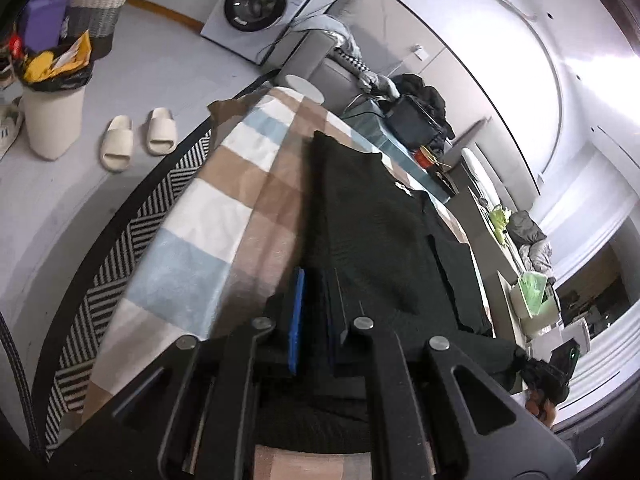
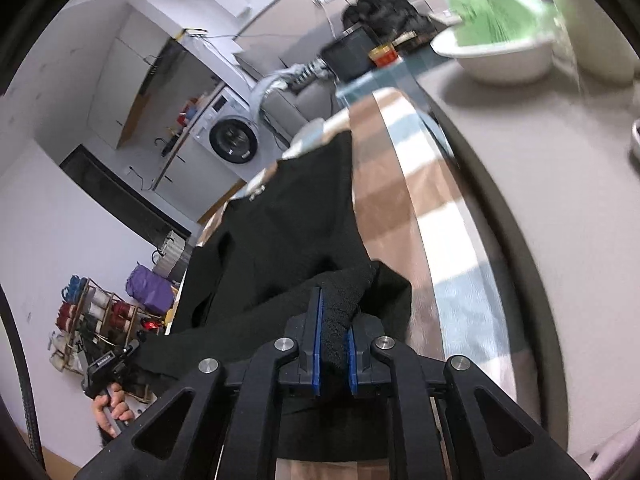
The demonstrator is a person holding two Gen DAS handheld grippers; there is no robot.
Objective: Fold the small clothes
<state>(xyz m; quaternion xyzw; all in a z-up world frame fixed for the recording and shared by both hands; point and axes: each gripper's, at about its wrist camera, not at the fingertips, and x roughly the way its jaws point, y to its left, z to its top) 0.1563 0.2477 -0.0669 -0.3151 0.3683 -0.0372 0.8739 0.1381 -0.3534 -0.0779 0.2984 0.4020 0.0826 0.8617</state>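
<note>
A black knit garment [image 1: 372,220] lies lengthwise on a checked beige, white and blue blanket [image 1: 224,200]. My left gripper [image 1: 314,292] is shut on the garment's near edge, with dark fabric running between its blue pads [image 1: 296,312]. In the right wrist view the same garment [image 2: 288,220] stretches away across the blanket [image 2: 404,200]. My right gripper [image 2: 334,312] is shut on a bunched fold of it, and the thick cloth fills the gap between the pads [image 2: 318,320]. A hand [image 2: 112,408] on the other gripper's handle shows at the lower left.
A striped rug [image 1: 132,236], white slippers [image 1: 140,136], a bin [image 1: 52,112] and a washing machine [image 1: 260,4] lie to the left. To the right, a white bowl [image 2: 500,60] holding something green stands on a grey surface. Dark clutter [image 1: 416,116] sits beyond the blanket's far end.
</note>
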